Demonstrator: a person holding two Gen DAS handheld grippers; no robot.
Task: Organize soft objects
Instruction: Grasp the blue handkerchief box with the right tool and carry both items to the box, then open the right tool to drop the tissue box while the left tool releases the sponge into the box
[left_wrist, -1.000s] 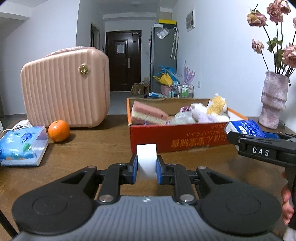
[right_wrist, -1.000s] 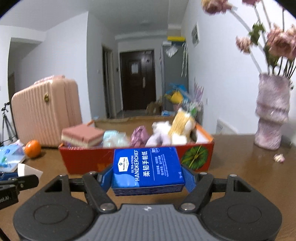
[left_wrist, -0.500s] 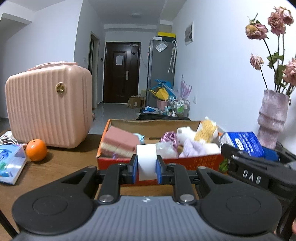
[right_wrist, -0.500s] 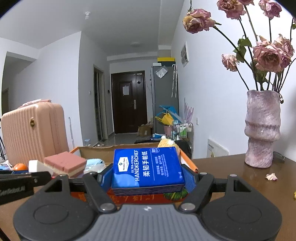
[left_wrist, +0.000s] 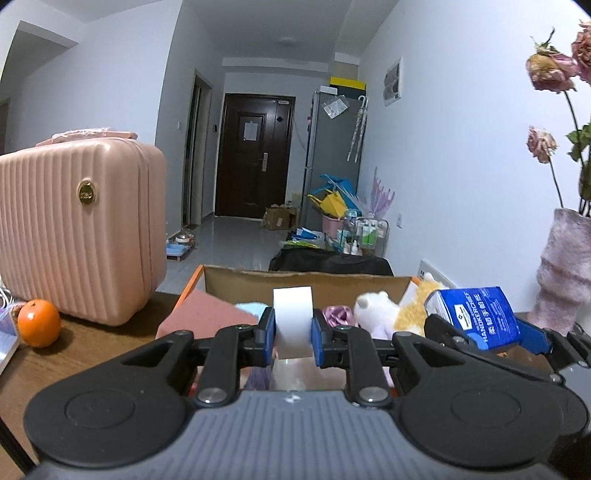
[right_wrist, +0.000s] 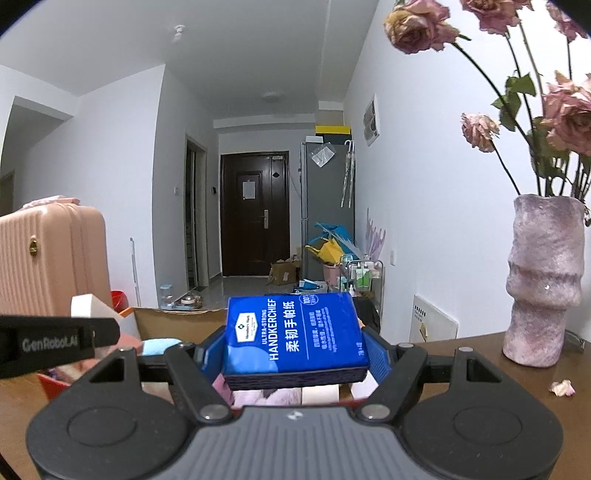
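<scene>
My left gripper (left_wrist: 293, 331) is shut on a white sponge block (left_wrist: 292, 320) and holds it above the open cardboard box (left_wrist: 306, 282). The box holds a pink sponge (left_wrist: 201, 317), a white plush toy (left_wrist: 376, 312), a yellow plush (left_wrist: 417, 306) and other soft items. My right gripper (right_wrist: 295, 345) is shut on a blue handkerchief tissue pack (right_wrist: 295, 341), also above the box (right_wrist: 177, 317). The pack also shows in the left wrist view (left_wrist: 476, 317) at the right. The left gripper reaches into the right wrist view (right_wrist: 55, 341), with the white block (right_wrist: 90, 306) behind it.
A pink suitcase (left_wrist: 79, 229) stands on the wooden table (left_wrist: 85, 347) at the left, with an orange (left_wrist: 38, 323) in front of it. A pink vase (right_wrist: 545, 280) with dried roses stands at the right, a fallen petal (right_wrist: 561, 387) near it.
Both grippers have risen and moved forward over the box, still holding their items. The box now lies below the fingers instead of ahead of them.
</scene>
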